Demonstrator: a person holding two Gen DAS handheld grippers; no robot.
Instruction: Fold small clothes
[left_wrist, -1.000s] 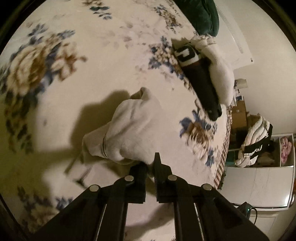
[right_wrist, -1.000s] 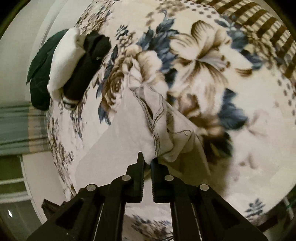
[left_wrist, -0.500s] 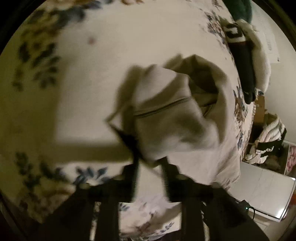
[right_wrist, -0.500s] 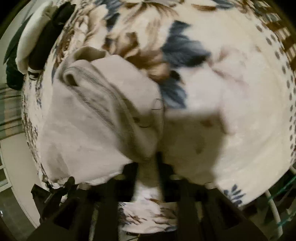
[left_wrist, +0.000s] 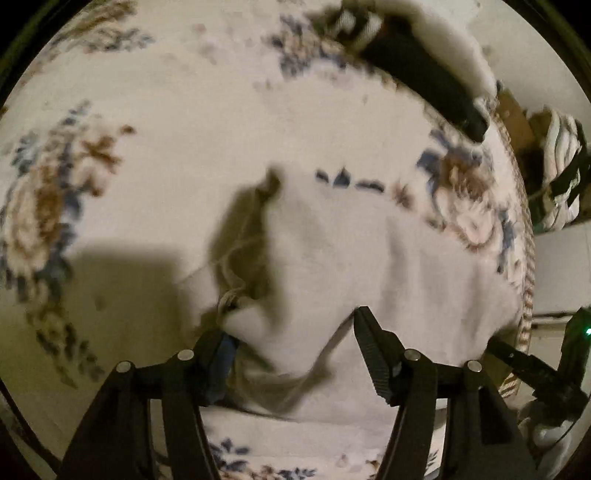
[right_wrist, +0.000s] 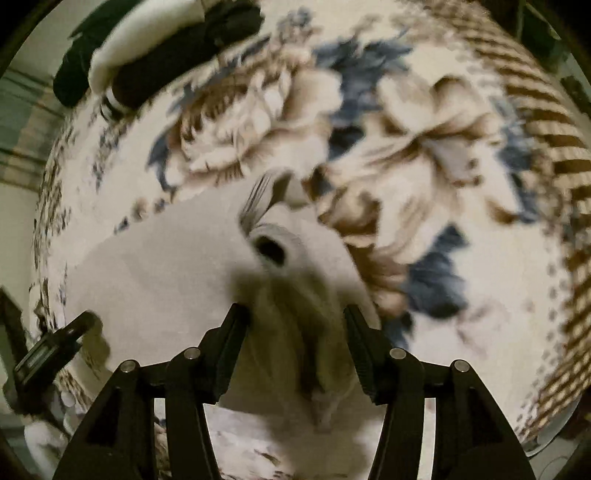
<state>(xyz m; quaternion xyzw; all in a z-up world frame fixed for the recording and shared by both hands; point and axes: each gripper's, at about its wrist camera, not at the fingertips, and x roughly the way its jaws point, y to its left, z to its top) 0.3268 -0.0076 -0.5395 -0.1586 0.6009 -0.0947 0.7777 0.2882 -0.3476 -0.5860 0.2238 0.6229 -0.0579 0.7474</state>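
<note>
A cream-white small garment (left_wrist: 369, 251) lies spread on the floral blanket (left_wrist: 177, 110), one edge bunched and folded over. My left gripper (left_wrist: 291, 325) points down at its near edge. Its jaws are opening, with loose cloth between them and the pads not pressing on it. In the right wrist view the same garment (right_wrist: 155, 273) shows a ribbed hem and a dark opening. My right gripper (right_wrist: 295, 314) hangs over that bunched end, its jaws opening too, with slack fabric between the fingers. Each gripper shows at the edge of the other's view.
A pile of black and white clothes (left_wrist: 424, 70) lies at the far side of the bed, also seen in the right wrist view as the pile (right_wrist: 166, 55). The blanket's striped border (right_wrist: 546, 122) marks the bed edge. Beyond it stand a white cabinet (left_wrist: 561, 266) and heaped striped laundry (left_wrist: 561, 173).
Both grippers were shut on the lifted garment; they have come down and rolled, their jaws have spread, and the garment now rests flatter on the blanket.
</note>
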